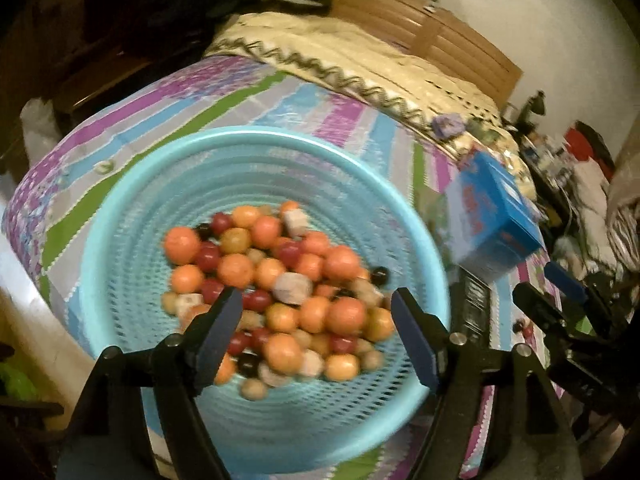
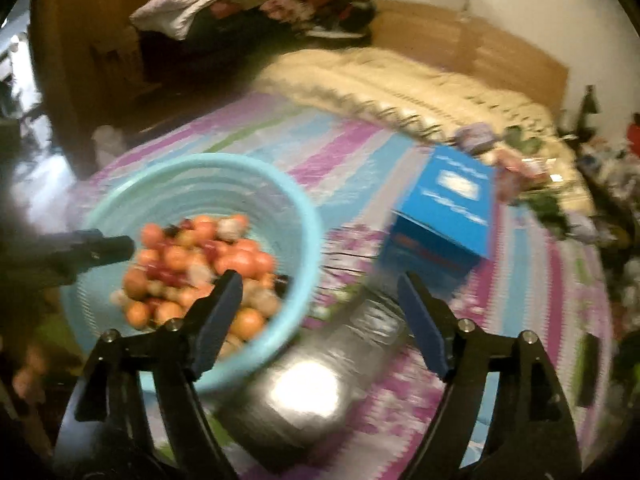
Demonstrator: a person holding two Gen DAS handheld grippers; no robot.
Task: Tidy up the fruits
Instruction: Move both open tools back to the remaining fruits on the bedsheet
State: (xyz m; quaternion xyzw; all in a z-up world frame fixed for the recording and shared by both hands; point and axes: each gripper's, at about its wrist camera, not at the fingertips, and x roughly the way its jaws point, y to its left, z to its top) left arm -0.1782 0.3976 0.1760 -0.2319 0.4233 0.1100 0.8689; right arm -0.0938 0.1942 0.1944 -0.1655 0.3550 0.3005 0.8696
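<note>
Presently we list, largest first, placing each item from our grippers.

1. Bed cover (image 1: pixel 248 92), striped purple, blue and green. It spreads ahead of and beneath both grippers and bears everything below.

2. Basket (image 1: pixel 132 200), turquoise mesh, round. It sits directly ahead of the left gripper (image 1: pixel 318 332), whose fingers frame its near rim; from the right gripper (image 2: pixel 320 320) it lies ahead and off to the left.

3. Blue box (image 2: pixel 452 216), cardboard, standing ahead and slightly right of the right gripper, just beside the basket's far-right side.

4. Dark flat object (image 2: pixel 320 384) with a bright glare on it, lying between the right gripper's fingers and close below them. Blur prevents us from naming it.

5. Fruits (image 1: pixel 276 288), heaped in the basket's bottom: orange, red, dark and pale ones, all roundish, so we see no long axis to align with. The heap lies straight ahead and below the left gripper.

6. Left gripper: jaws spread wide, nothing between them.

7. Right gripper: jaws equally wide apart, holding nothing.

We judge the left gripper the nearer to the heap, needing only a forward and downward reach; the right would have to swing left across the rim. No sorting appears to have begun.
</note>
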